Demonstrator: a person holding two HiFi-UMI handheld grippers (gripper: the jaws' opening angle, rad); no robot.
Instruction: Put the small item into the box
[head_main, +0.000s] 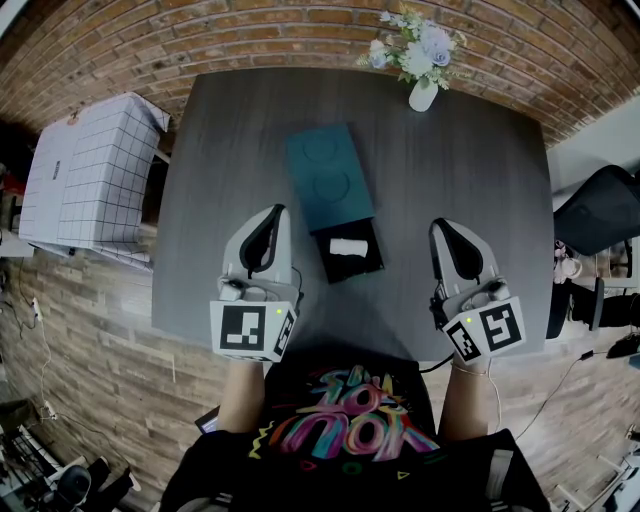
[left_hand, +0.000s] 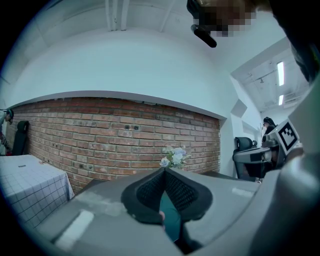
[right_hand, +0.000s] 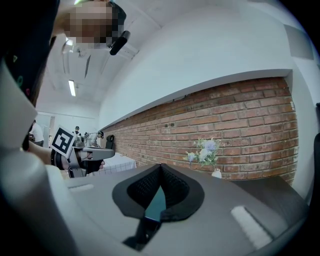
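A teal box (head_main: 329, 177) lies in the middle of the dark table (head_main: 470, 150). A black tray (head_main: 368, 262) sticks out from its near end. The small white item (head_main: 348, 246) lies in that tray. My left gripper (head_main: 275, 214) hovers just left of the tray, its jaws shut and empty. My right gripper (head_main: 439, 227) is to the tray's right, also shut on nothing. In the left gripper view the pads (left_hand: 150, 187) meet at their tips, and in the right gripper view the pads (right_hand: 175, 189) do the same. A teal strip shows low in the gap in both views.
A white vase of pale flowers (head_main: 421, 55) stands at the table's far edge. A side table with a white gridded cloth (head_main: 90, 180) is to the left. A dark office chair (head_main: 598, 212) is to the right. A brick wall (left_hand: 100, 135) runs behind.
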